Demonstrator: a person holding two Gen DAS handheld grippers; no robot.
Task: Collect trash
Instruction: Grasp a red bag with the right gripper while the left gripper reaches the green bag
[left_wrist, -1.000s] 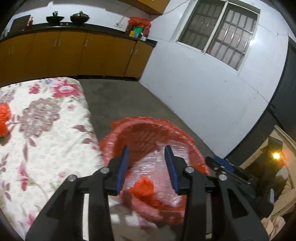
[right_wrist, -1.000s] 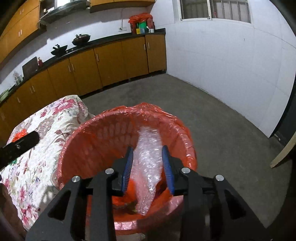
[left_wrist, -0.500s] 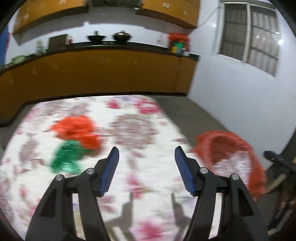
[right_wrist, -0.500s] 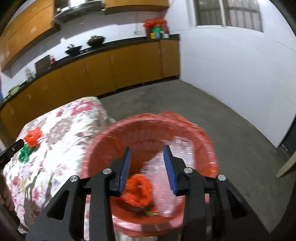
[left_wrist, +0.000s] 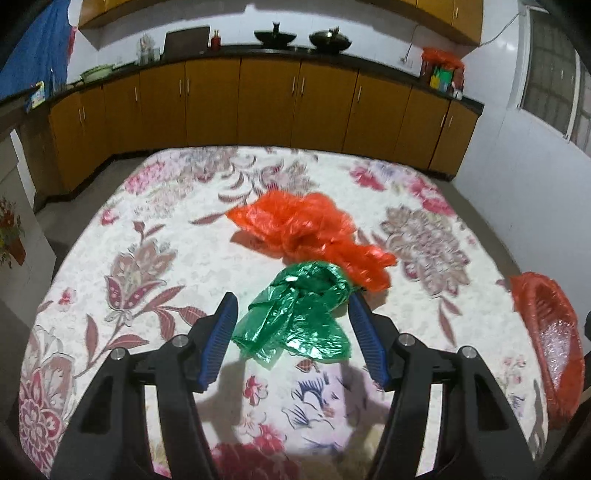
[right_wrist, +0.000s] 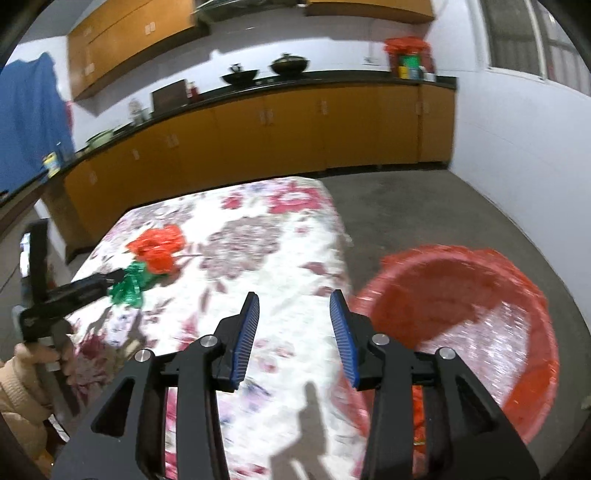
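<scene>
Our left gripper (left_wrist: 291, 341) now hangs over the flowered table (left_wrist: 155, 206) with its jaws apart and nothing between the pads; a second ago it was over the bin. The crumpled green bag (left_wrist: 295, 314) lies just ahead of the fingertips, framed by them but not yet gripped. Touching it on the far side is the orange bag (left_wrist: 306, 229). These two look like the trash still to be gathered.

Further right, our right gripper (right_wrist: 293, 336) has swung off the bin toward the table edge. Its jaws have just been opening and hold nothing. At the far right the red-lined bin (right_wrist: 524, 280) stands on the floor beside the table, bubble wrap (right_wrist: 491, 350) already lying inside it.

We judge the last drop finished and the green bag next: we lower, then close.
</scene>
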